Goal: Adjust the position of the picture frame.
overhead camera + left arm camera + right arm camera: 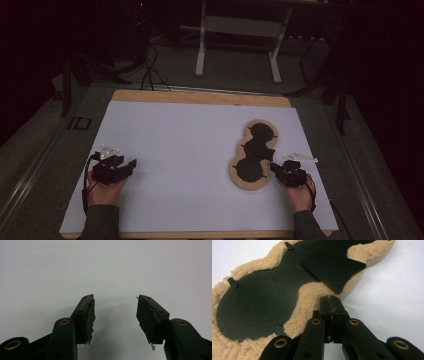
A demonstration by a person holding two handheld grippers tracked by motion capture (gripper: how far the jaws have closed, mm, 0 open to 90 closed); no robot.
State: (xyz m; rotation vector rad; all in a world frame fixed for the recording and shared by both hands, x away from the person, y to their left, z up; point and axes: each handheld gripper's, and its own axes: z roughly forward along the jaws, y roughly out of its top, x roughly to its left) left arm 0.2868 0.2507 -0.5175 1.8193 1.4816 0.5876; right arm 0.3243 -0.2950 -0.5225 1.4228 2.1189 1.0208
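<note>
Fleece pad (294, 305) touching closed right gripper (331, 302) tips.

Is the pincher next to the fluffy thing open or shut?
Shut: the right gripper has its jaws pressed together, tips at the fleece pad's edge.

A: Item one?

B: Table (200, 150), white top, pale wooden edge showing along its far and near sides. It serves as the landmark for everything else.

A: Beyond the table?

B: Light-coloured frame of a second desk (240, 37), two upright legs on flat feet, with a crossbar between them.

A: Floor?

B: Dark grey floor (225, 75), dim. Black cables (149, 65) trail across it beyond the table's far left corner.

A: Left of the table?

B: A dark stand leg (66, 85) and a small black-and-white marker (79, 123) on the floor.

A: Right of the table?

B: Dark stand legs (340, 95).

A: Light?

B: Falls on the table; the surrounding room stays nearly black.
</note>
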